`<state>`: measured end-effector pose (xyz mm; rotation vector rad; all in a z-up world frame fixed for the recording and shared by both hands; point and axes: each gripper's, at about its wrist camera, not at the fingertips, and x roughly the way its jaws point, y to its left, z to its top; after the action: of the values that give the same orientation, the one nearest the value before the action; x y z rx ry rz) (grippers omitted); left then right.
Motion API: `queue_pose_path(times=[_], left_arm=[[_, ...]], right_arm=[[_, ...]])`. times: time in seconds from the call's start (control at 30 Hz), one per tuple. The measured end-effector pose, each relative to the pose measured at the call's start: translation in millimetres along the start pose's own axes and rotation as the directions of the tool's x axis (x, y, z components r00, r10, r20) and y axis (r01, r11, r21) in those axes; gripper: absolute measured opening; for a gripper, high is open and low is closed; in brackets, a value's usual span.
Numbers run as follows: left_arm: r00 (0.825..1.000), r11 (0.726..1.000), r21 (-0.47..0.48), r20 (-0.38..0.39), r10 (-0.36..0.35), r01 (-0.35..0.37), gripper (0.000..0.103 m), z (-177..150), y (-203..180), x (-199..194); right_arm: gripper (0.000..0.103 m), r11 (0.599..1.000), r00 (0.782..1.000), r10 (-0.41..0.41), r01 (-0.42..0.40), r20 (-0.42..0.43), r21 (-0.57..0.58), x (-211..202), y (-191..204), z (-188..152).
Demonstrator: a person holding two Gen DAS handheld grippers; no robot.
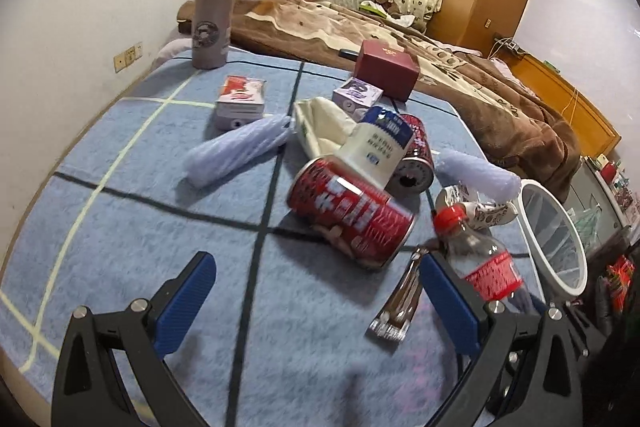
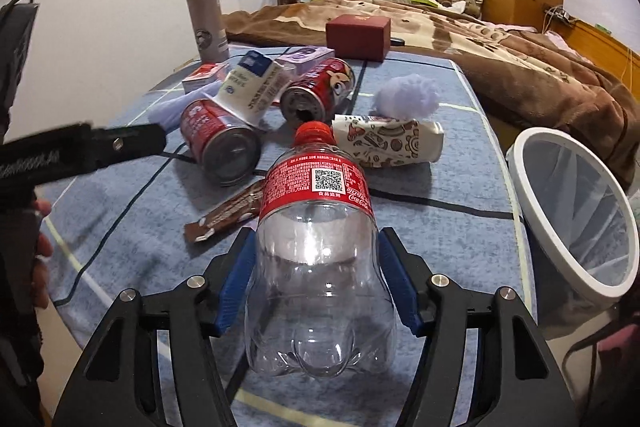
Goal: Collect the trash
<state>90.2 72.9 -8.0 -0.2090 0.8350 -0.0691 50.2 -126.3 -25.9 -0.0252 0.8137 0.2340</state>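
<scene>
Two grippers are seen over a blue checked mat (image 1: 120,227) strewn with trash. An empty clear plastic bottle (image 2: 320,259) with a red cap and red label is clamped at its lower body between the blue pads of the right gripper (image 2: 318,279), cap pointing away from the camera. The left gripper (image 1: 316,291) is spread wide with nothing between its fingers, held above the mat just short of a red can (image 1: 352,215) lying on its side. A white-and-blue carton (image 1: 380,147) is propped against that can, and a second red can (image 1: 414,159) lies just behind it. A brown foil wrapper (image 1: 400,303) lies flat beside the left gripper's right finger. A patterned paper cup (image 2: 388,143), crushed, lies on its side beyond the bottle's cap, with a white fluffy wad (image 2: 408,95) touching its far edge. A white-rimmed bin (image 2: 572,211) with a pale liner is seen at the mat's right edge, tilted toward the camera. A grey tumbler (image 1: 214,11) stands upright at the far left corner; a dark red box (image 1: 386,71) sits at the far edge.
</scene>
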Motion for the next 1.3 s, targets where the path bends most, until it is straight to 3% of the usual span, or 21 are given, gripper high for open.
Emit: queue_pose_path(times=[0.37,0.67,0.97,1.2,1.3], left_arm=[[0.999,0.998,-0.058,-0.052,-0.013,0.010,0.103,20.4,-20.7,38.0],[0.992,0.997,-0.043,-0.105,0.066,-0.071,0.103,19.1,-22.9,62.4],[0.979,0.983,0.007,-0.088,0.183,-0.183,0.103,9.5,7.8,40.9],[0.984,0.984,-0.051,-0.066,0.166,-0.169,0.101,20.1,26.2,40.9],[0.987,0.986,-0.082,-0.090,0.136,-0.144,0.099,25.6,33.6,50.3]], right_arm=[[0.063,1.000,1.000,-0.015,0.015,0.010,0.006,-1.6,-12.7,1.9],[0.063,1.000,1.000,-0.010,0.010,0.008,0.019,1.8,-18.5,4.2],[0.063,1.000,1.000,0.017,-0.017,0.004,0.012,4.0,-17.2,4.2],[0.063,1.000,1.000,0.025,-0.025,-0.001,0.007,7.7,-13.7,6.8],[0.063,1.000,1.000,0.023,-0.023,-0.004,0.010,7.7,-12.4,7.9]])
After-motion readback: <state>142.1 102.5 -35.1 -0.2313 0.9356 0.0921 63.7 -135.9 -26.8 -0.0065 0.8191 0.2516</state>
